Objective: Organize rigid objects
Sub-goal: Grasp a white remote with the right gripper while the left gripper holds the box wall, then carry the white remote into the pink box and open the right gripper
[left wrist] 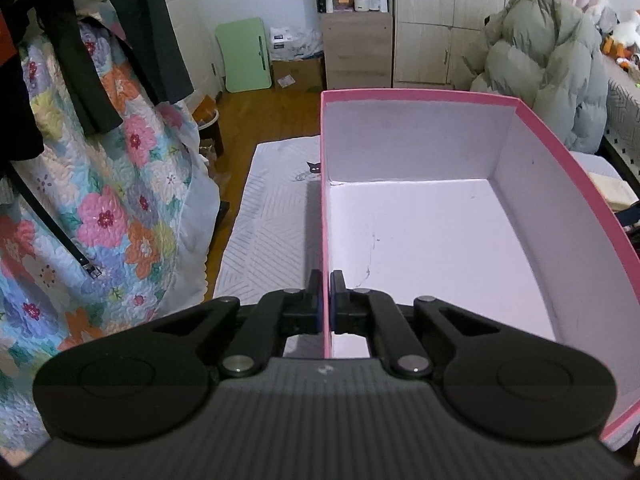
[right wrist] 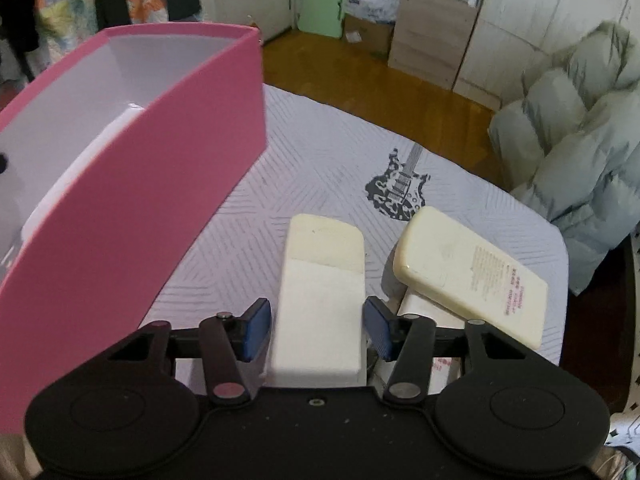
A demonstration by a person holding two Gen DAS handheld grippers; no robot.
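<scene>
A pink box (left wrist: 568, 168) with a white inside stands open on a grey patterned cloth (left wrist: 272, 216). My left gripper (left wrist: 326, 300) is shut on the box's left wall, one finger on each side of it. The box also shows at the left of the right wrist view (right wrist: 168, 168), tilted. My right gripper (right wrist: 318, 330) is open, with a white and cream rectangular block (right wrist: 324, 288) lying between its blue pads (right wrist: 258, 328) with a small gap on each side. A second cream block with printed text (right wrist: 472, 272) lies to the right, propped on a white object.
The cloth (right wrist: 320, 152) carries a black guitar print (right wrist: 400, 184). A grey-green padded jacket (right wrist: 580, 152) lies at the right. A flowered quilt (left wrist: 100, 208) hangs at the left. Wooden floor, a green folding board (left wrist: 246, 54) and a cabinet (left wrist: 356, 48) are behind.
</scene>
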